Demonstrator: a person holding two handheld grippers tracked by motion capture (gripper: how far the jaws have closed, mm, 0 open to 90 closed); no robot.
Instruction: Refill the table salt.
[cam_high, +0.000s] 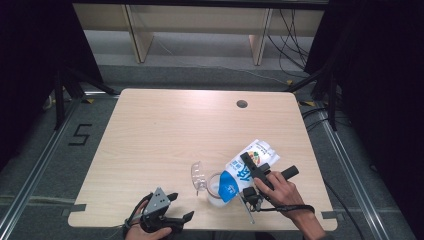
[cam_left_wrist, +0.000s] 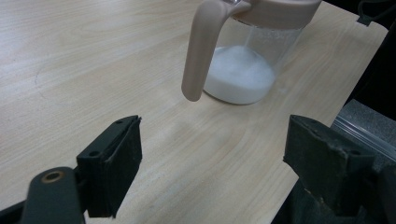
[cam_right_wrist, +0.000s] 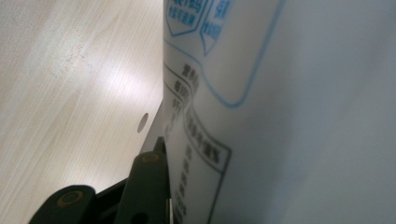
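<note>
A white and blue milk carton (cam_high: 247, 167) is tipped, its top end down over a clear pitcher (cam_high: 215, 189) near the table's front edge. My right gripper (cam_high: 257, 172) is shut on the carton's body. In the right gripper view the carton (cam_right_wrist: 289, 116) lies against one black finger (cam_right_wrist: 147, 182), and the other finger is hidden behind it. The pitcher (cam_left_wrist: 243, 70) has a beige rim and handle (cam_left_wrist: 198, 56) and holds white milk at the bottom. Its clear lid (cam_high: 198, 176) stands open to the left. My left gripper (cam_high: 182, 205) rests open by the front edge, left of the pitcher, its jaws (cam_left_wrist: 215, 168) wide and empty.
The wooden table (cam_high: 165, 130) has a round cable hole (cam_high: 242, 104) at the back right. The pitcher stands close to the front edge. Beyond the table are grey floor, wooden frames and black stand legs at both sides.
</note>
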